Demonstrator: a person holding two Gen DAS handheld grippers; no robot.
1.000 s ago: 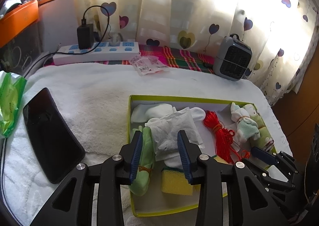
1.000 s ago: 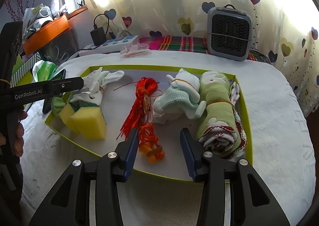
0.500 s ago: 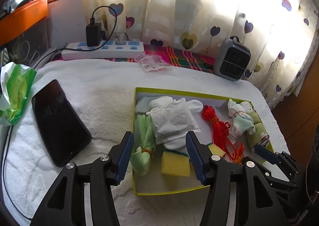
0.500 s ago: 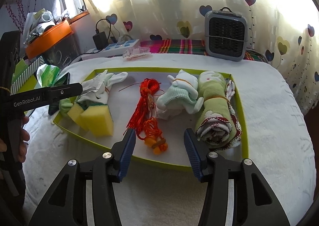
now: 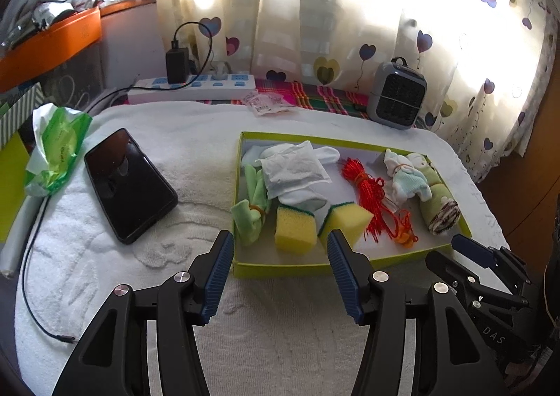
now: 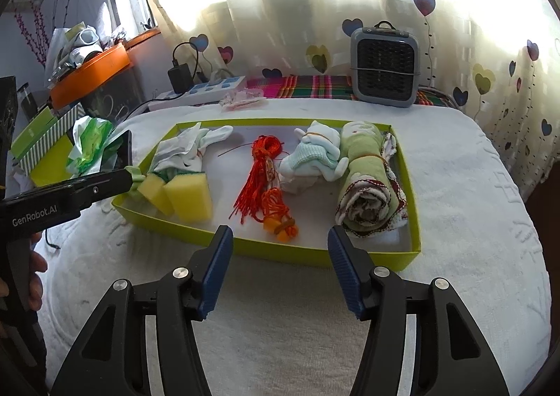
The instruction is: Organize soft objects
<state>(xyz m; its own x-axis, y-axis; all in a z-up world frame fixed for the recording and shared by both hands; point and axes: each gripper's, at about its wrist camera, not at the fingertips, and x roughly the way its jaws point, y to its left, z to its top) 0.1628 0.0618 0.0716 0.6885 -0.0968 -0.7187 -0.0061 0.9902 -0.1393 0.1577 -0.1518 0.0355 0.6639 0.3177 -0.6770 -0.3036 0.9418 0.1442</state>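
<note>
Now my right tongs (image 6: pixel 276 268) are opening, empty, just short of the tray (image 6: pixel 280 250); left tongs (image 5: pixel 278 271) wide, empty.

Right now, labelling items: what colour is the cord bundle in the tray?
Red-orange cord bundle; clearest in the right wrist view.

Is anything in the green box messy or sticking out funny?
Mostly tidy. The light green cloth bundle at the left end of the box leans on the rim, partly over it. The white sachet lies loose on the white socks instead of the floor.
</note>
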